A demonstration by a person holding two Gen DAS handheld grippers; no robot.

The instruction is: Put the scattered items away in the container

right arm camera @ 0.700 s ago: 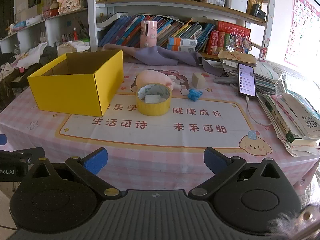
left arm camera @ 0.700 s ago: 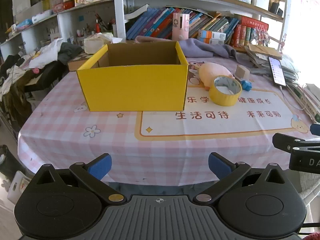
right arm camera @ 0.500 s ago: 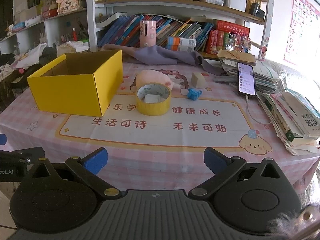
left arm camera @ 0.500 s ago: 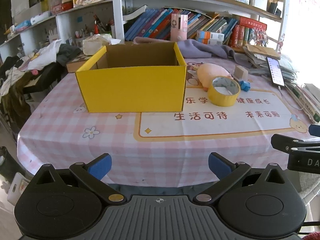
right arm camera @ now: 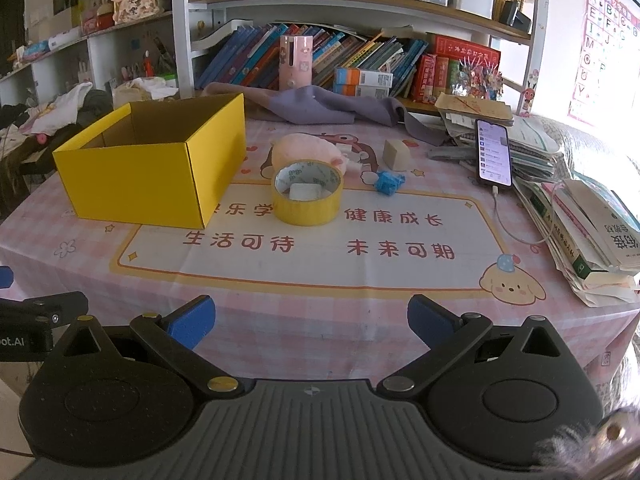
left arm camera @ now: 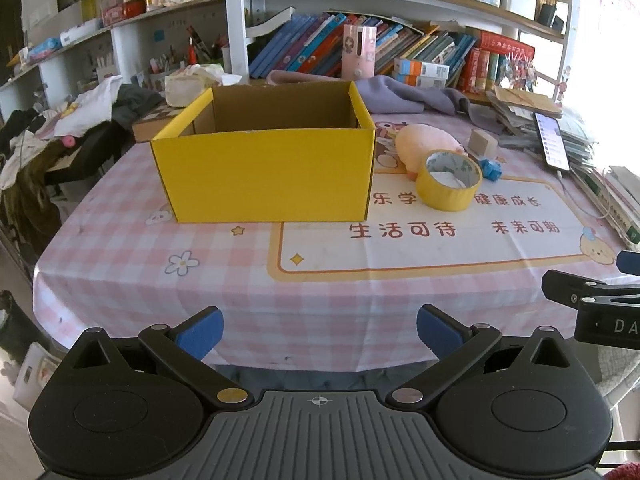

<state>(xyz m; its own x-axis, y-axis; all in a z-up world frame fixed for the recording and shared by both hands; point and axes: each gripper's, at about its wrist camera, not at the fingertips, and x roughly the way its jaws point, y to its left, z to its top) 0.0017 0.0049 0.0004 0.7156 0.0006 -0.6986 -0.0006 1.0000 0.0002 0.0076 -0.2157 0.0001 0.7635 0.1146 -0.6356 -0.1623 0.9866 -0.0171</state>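
An open yellow cardboard box [left arm camera: 264, 172] [right arm camera: 152, 180] stands on the pink checked tablecloth, nothing visible inside it. Right of it lie a yellow tape roll [left arm camera: 448, 180] [right arm camera: 307, 194] with a small white piece inside its ring, a pink plush toy [left arm camera: 424, 142] [right arm camera: 306, 150], a beige block [left arm camera: 482, 142] [right arm camera: 396, 154] and a small blue toy [left arm camera: 491, 168] [right arm camera: 389, 182]. My left gripper [left arm camera: 319, 330] hangs open off the table's near edge, facing the box. My right gripper [right arm camera: 311, 320] is open too, in front of the tape roll. Both are empty.
A phone [right arm camera: 494, 152] on a cable leans on stacked books and papers [right arm camera: 592, 224] at the right. A purple cloth [right arm camera: 320, 106] lies behind the items. Bookshelves [right arm camera: 360, 60] line the back; clothes [left arm camera: 72, 120] pile up at the left.
The left view has drifted slightly, so the box sits a little further left in the picture. The right gripper has barely moved. Both stay open.
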